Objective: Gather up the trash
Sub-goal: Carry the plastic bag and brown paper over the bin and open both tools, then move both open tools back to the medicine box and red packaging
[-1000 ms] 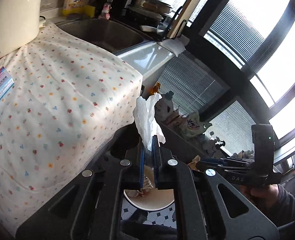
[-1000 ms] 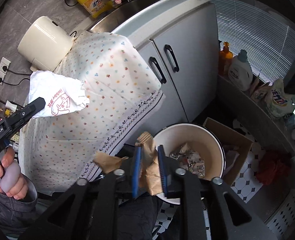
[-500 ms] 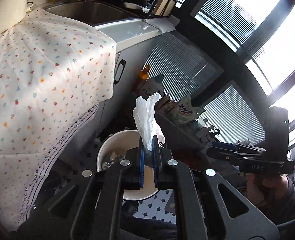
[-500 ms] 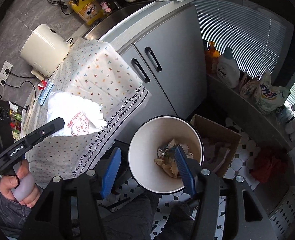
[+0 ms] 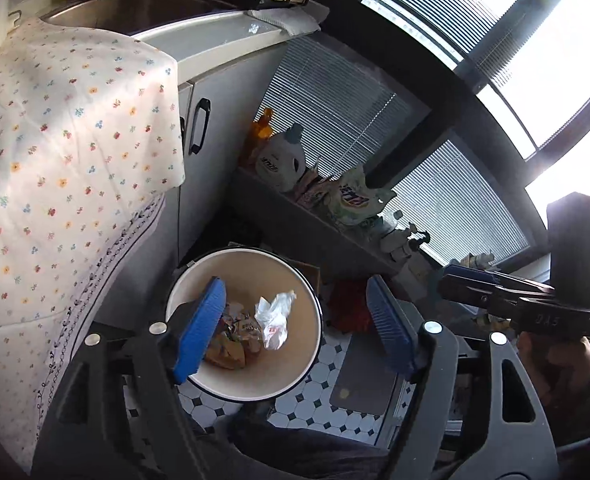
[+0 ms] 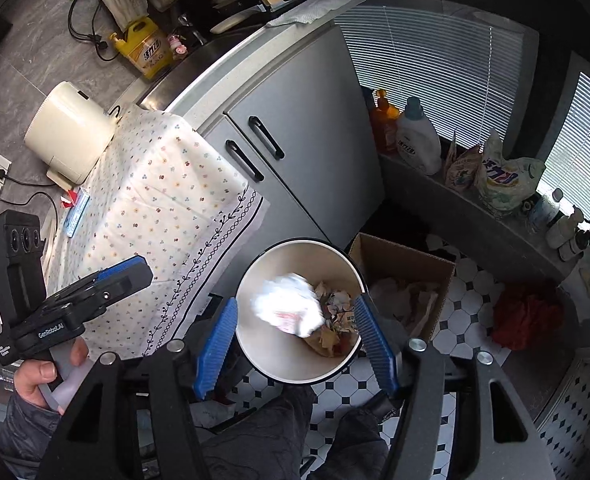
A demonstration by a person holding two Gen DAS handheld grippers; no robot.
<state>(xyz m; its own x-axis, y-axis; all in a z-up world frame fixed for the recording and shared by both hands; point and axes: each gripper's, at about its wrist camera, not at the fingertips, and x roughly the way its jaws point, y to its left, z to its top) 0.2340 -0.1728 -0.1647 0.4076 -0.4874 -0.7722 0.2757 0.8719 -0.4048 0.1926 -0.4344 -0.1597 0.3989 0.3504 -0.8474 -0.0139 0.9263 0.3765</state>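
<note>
A cream waste bin (image 5: 303,280) (image 6: 255,344) stands on the tiled floor below both grippers. In it lie brown crumpled paper (image 5: 231,348) (image 6: 335,320) and a white crumpled tissue (image 5: 275,318), blurred in the right wrist view (image 6: 291,310). My left gripper (image 5: 295,328) is open and empty above the bin; it also shows at the left of the right wrist view (image 6: 123,276). My right gripper (image 6: 295,340) is open and empty above the bin; it shows at the right of the left wrist view (image 5: 467,280).
A table with a flowered cloth (image 5: 63,168) (image 6: 167,200) stands left of the bin, grey cabinets (image 6: 295,128) behind it. A cardboard box (image 6: 403,280) and a red cloth (image 6: 527,316) lie on the floor to the right. Detergent bottles (image 6: 415,136) line a low shelf.
My left gripper has swung over the bin and opened; the white tissue has dropped into the bin. My right gripper opened earlier and let its brown paper fall in.
</note>
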